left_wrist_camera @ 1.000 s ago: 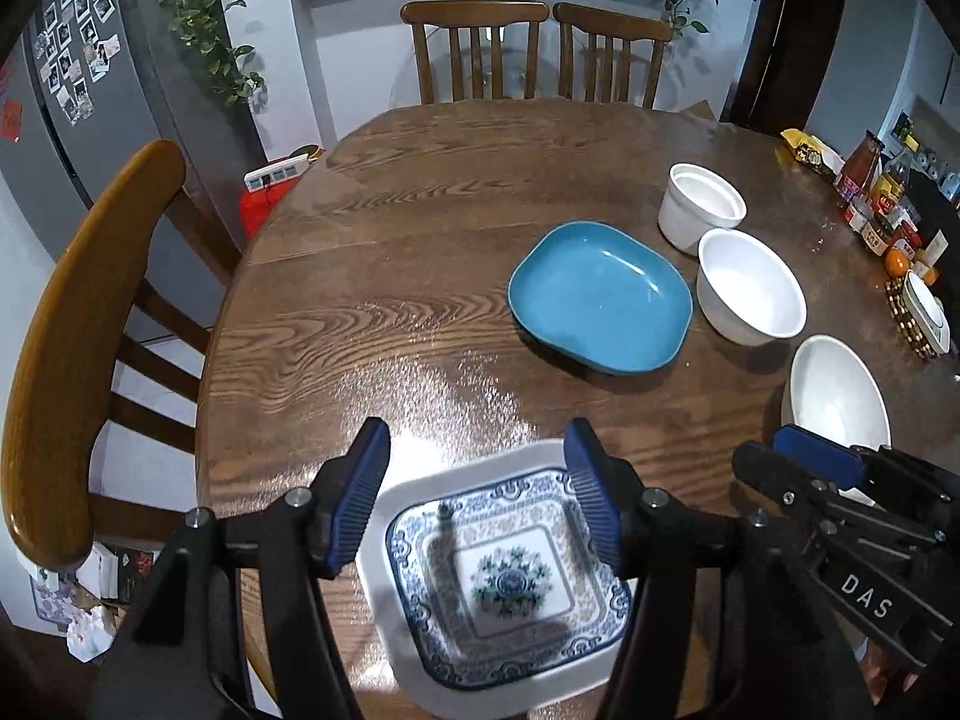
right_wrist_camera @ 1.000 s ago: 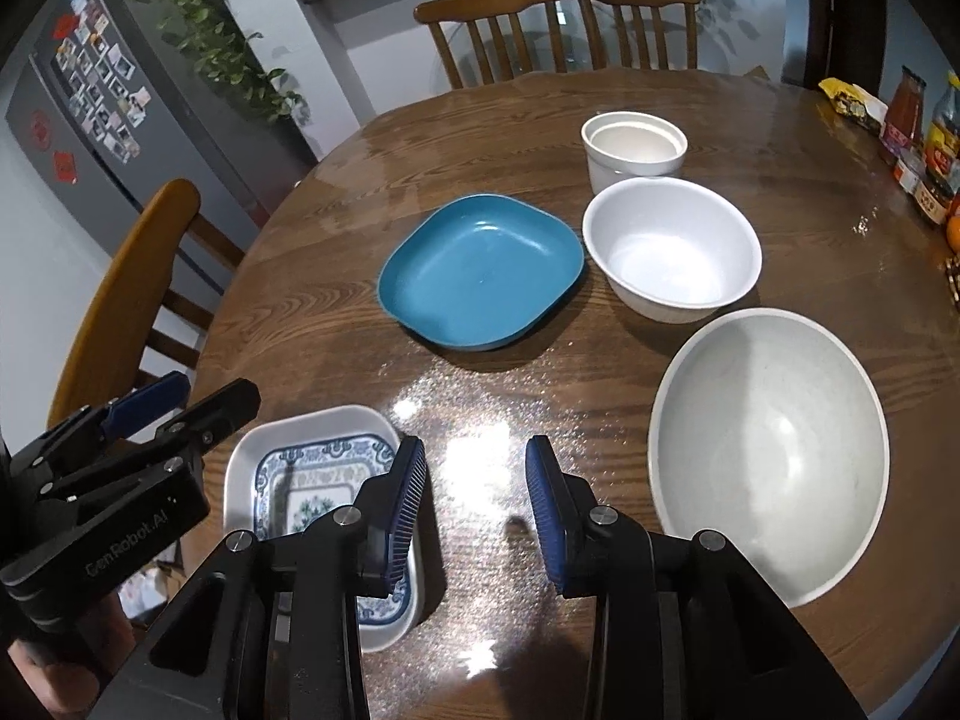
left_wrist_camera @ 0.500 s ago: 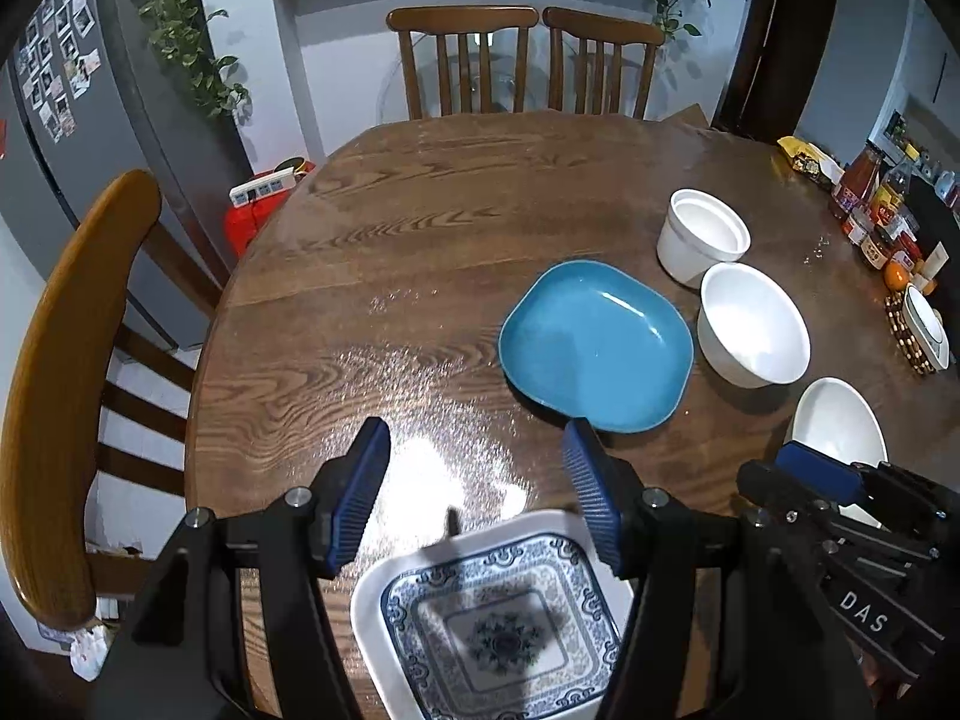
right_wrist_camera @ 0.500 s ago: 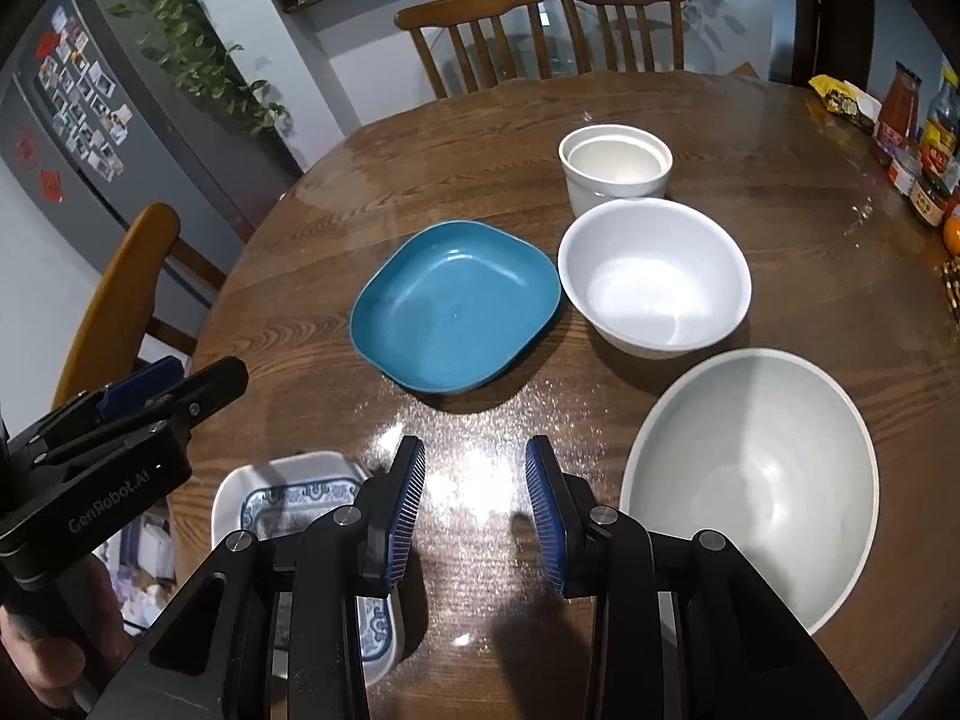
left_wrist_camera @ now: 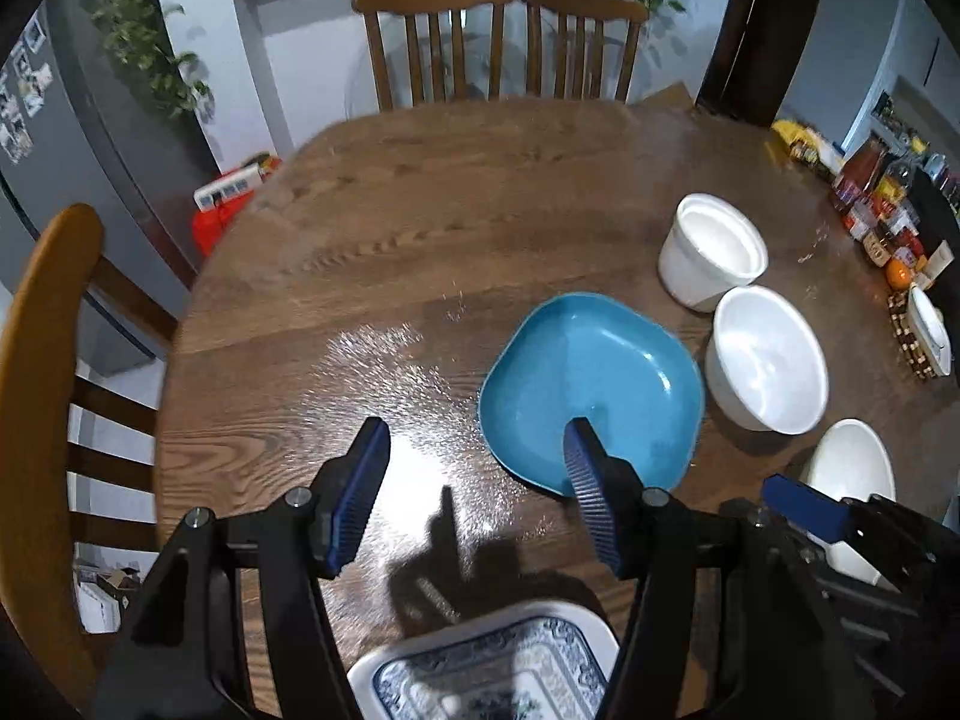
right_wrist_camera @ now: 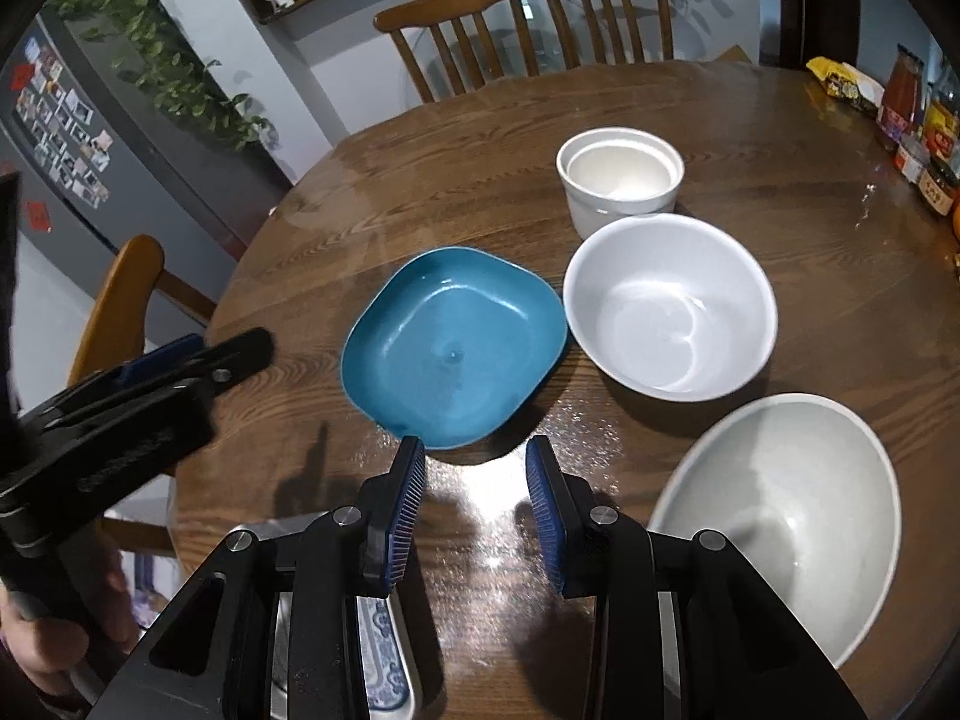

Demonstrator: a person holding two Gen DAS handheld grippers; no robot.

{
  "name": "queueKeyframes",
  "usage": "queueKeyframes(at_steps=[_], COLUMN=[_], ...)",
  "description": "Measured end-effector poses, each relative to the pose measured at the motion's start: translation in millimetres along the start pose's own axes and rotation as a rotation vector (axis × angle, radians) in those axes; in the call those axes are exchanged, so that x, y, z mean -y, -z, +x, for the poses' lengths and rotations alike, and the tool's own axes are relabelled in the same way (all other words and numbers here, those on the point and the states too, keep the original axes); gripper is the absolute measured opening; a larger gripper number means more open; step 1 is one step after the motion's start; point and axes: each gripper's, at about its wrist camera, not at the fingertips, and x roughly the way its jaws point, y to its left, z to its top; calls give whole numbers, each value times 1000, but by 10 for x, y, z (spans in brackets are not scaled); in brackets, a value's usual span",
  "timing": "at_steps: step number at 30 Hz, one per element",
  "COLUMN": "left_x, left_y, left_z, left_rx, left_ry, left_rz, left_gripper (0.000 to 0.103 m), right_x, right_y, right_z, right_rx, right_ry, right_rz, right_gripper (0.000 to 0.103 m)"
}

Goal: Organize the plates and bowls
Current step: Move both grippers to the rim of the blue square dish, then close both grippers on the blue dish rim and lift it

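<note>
A blue square plate (left_wrist_camera: 591,387) (right_wrist_camera: 454,345) lies mid-table. Right of it stand a white bowl (left_wrist_camera: 765,360) (right_wrist_camera: 669,306) and a small white pot (left_wrist_camera: 711,249) (right_wrist_camera: 619,177). A large grey-white bowl (right_wrist_camera: 780,516) (left_wrist_camera: 852,474) sits at the near right. A blue-patterned white plate (left_wrist_camera: 486,669) (right_wrist_camera: 378,654) lies at the near edge, partly hidden under both grippers. My left gripper (left_wrist_camera: 474,498) is open and empty above the table, its right finger over the blue plate's near edge. My right gripper (right_wrist_camera: 474,510) is open and empty, just short of the blue plate.
The round wooden table (left_wrist_camera: 420,228) has two chairs (left_wrist_camera: 498,42) at the far side and one chair (left_wrist_camera: 42,360) at the left. Bottles and jars (left_wrist_camera: 882,204) crowd the right edge. A fridge (right_wrist_camera: 54,138) stands at the left.
Both grippers have moved forward toward the blue plate. The patterned plate has slid to the bottom of both views. Both stay open.
</note>
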Motion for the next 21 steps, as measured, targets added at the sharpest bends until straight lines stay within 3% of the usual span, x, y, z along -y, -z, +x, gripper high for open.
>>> queueKeyframes(at_steps=[21], left_x=[-8], left_y=[-114], left_z=[722], left_rx=[-95], left_ry=[11], left_rz=[41], left_gripper=[57], right_x=[36], right_y=[-175], right_z=[608], right_rx=[-88], right_ry=[131], right_rz=[37], right_gripper=[35])
